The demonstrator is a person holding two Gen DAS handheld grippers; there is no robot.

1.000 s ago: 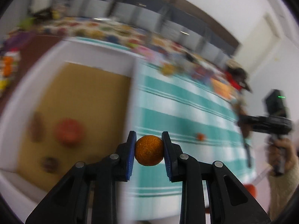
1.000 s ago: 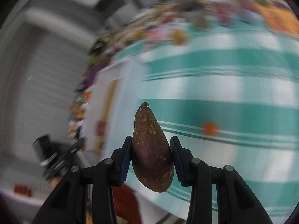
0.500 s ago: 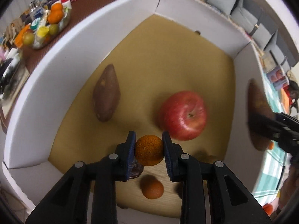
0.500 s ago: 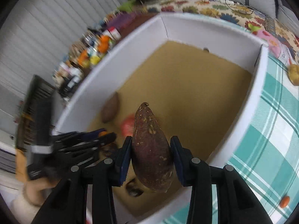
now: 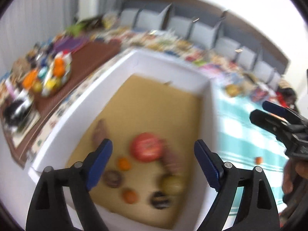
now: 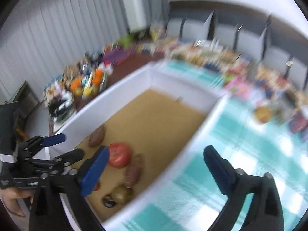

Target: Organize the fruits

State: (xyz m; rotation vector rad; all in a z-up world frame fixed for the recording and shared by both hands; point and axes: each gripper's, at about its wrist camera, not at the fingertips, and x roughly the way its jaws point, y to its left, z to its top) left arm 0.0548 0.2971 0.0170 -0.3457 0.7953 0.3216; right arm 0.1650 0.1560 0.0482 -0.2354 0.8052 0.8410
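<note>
Both claws opening, nothing between the jaws: left gripper (image 5: 153, 160) over the white box (image 5: 208, 104); right gripper (image 6: 156, 163) at its edge. One small orange fruit (image 5: 259, 160) sits loose on the teal checked cloth (image 5: 240, 134), right of the box, nearer the right hand; too blurred for an axis.

I see the apple (image 5: 147, 147) in the box (image 5: 173, 71), small oranges (image 5: 124, 163) before it, cloth (image 5: 240, 134) right of the box.

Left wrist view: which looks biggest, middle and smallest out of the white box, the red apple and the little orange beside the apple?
1. white box
2. red apple
3. little orange
The picture is blurred, but these gaps are plain.
</note>
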